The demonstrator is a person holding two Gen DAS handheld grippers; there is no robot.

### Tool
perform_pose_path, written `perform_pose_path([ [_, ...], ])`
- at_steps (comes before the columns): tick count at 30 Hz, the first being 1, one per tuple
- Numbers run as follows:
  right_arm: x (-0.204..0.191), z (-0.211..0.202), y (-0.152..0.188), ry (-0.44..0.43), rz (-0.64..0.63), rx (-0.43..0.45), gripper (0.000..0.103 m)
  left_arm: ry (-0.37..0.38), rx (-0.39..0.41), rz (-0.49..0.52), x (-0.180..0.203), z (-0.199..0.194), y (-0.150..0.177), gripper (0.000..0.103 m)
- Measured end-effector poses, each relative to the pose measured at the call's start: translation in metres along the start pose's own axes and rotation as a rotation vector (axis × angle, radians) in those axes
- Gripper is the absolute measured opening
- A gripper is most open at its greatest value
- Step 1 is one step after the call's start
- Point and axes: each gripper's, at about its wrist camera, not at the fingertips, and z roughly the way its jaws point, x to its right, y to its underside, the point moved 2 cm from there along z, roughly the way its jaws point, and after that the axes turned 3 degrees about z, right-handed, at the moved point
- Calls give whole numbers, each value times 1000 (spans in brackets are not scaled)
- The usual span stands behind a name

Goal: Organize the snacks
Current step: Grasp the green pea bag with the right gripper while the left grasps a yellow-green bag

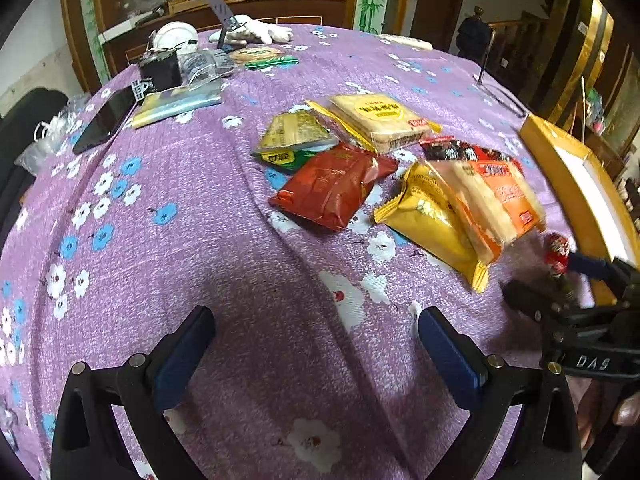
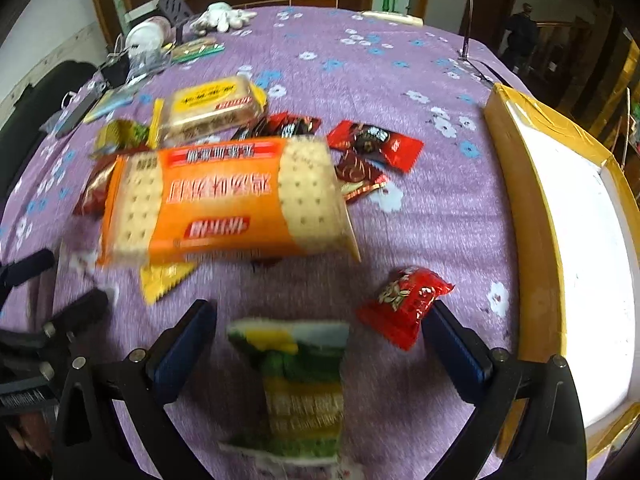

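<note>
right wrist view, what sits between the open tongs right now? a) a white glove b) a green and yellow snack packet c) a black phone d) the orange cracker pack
b: the green and yellow snack packet lies on the purple cloth between the two fingers of the right tongs, which stand wide apart and do not visibly touch it; the orange cracker pack lies farther ahead.

Orange cracker pack (image 2: 224,200) flat among scattered snack packets (image 1: 332,188), purple cloth.

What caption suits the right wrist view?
Open right gripper above a green snack packet, orange cracker pack beyond.
</note>
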Motion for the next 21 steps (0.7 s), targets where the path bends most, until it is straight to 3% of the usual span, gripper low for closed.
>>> perform_pose_path([
  [3,-1,-6,6,-23,-29,-44,101,17,24,-3,-2,-10,-3,102],
  [4,0,-11,8,-27,-40,-40,93,24,30,-1,-2,-14,-4,102],
  [6,3,-23,12,-51,-47,-26,87,41,45,4,-3,-21,-7,102],
  [11,16,-51,13,-95,-11,16,87,70,59,1,-8,-32,-15,94],
  [13,20,-58,11,-129,5,5,85,81,61,-3,-12,-33,-19,89],
  [15,24,-67,10,-173,15,14,76,83,54,2,-16,-34,-21,85],
  [21,35,-79,9,-189,39,38,75,91,21,-20,-37,-31,-30,63],
])
